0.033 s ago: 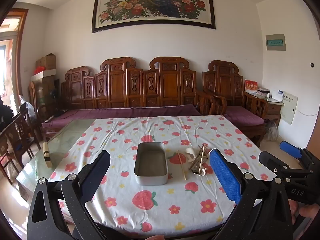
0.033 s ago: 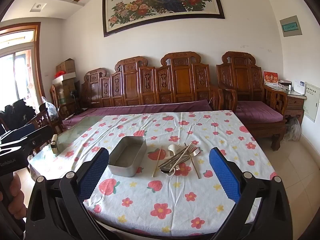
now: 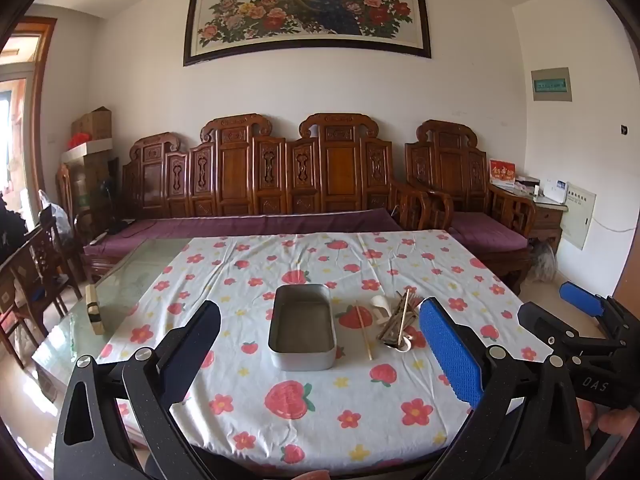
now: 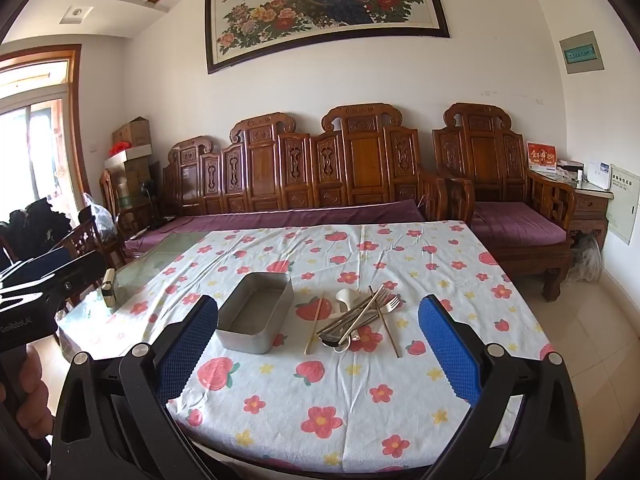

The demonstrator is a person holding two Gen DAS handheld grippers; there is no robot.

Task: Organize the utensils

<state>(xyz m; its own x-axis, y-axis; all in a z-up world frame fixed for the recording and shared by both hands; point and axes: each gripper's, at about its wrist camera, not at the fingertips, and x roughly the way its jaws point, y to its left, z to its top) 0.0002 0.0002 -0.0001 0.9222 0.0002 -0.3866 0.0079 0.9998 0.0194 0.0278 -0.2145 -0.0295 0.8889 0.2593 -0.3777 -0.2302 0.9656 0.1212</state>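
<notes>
An empty rectangular metal tin (image 3: 302, 328) (image 4: 256, 312) sits in the middle of the flowered tablecloth (image 3: 280, 400). Right of it lies a single wooden chopstick (image 3: 364, 332) (image 4: 314, 324). Further right is a pile of utensils (image 3: 396, 320) (image 4: 360, 316) holding a white spoon (image 4: 346, 296), a fork (image 4: 390, 304), metal spoons and chopsticks. My left gripper (image 3: 320, 312) hovers before the table's near edge, open and empty, facing the tin. My right gripper (image 4: 318, 304) is beside it on the right, also open and empty, facing the pile.
A small wooden block (image 3: 93, 308) stands on the bare glass tabletop (image 3: 132, 280) left of the cloth. A carved wooden sofa (image 3: 260, 224) runs behind the table, and wooden chairs (image 3: 36, 264) stand at the left. A hand (image 4: 32, 392) holds the left gripper's handle.
</notes>
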